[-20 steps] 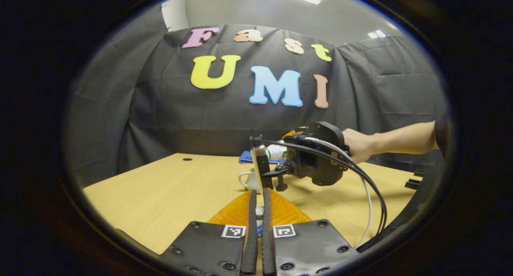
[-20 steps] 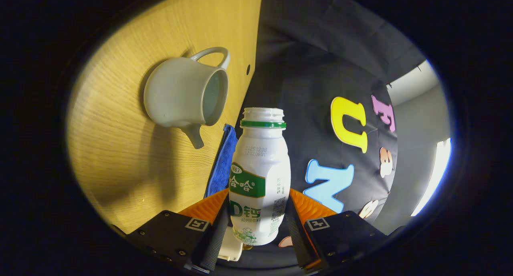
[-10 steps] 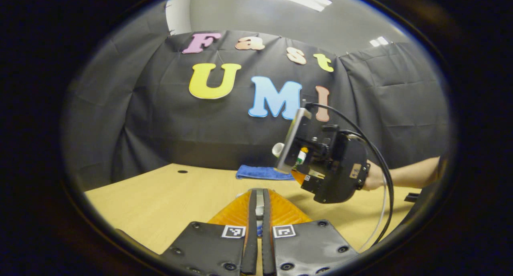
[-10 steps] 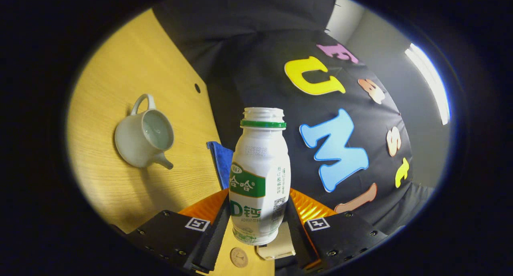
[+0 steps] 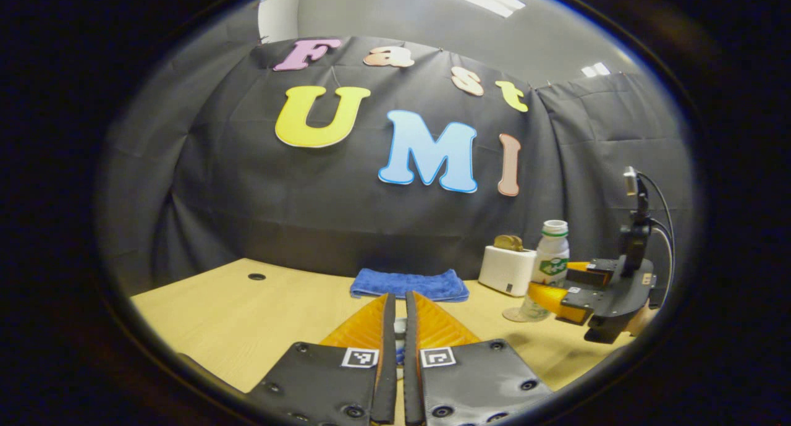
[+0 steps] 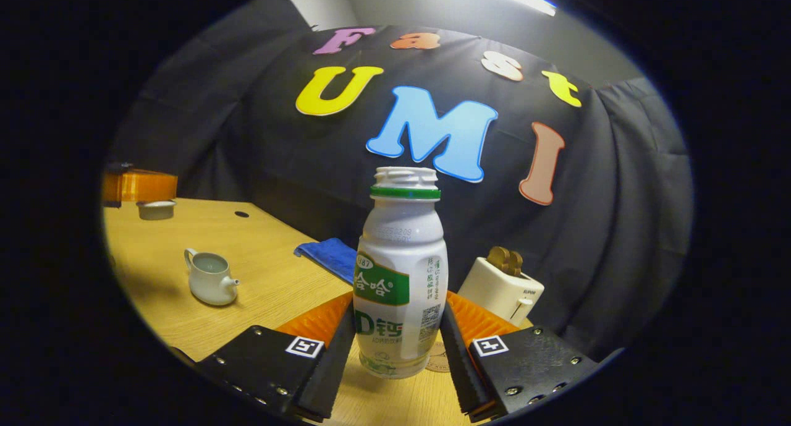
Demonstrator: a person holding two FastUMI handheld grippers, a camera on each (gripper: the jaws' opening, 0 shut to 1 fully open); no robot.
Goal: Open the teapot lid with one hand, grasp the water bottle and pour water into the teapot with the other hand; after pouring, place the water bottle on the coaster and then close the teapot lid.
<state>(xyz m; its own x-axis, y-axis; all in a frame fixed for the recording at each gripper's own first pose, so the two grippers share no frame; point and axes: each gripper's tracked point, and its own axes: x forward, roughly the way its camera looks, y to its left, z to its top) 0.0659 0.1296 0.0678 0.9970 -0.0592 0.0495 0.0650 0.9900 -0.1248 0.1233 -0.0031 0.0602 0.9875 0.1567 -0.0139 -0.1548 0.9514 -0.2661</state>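
Your right gripper (image 6: 398, 352) had both fingers pressed on the upright water bottle (image 6: 400, 271), over the coaster (image 6: 440, 359). Your left gripper (image 5: 396, 352), nearly closed, pinched the teapot lid (image 6: 156, 209). The uncovered teapot (image 6: 210, 279) stood well apart on the table (image 6: 266, 271).

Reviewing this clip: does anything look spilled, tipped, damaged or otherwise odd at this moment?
Nothing stands out. The bottle is upright between the right gripper's fingers, at the coaster. The teapot stands upright and open, its lid in the left gripper. No water shows on the table.
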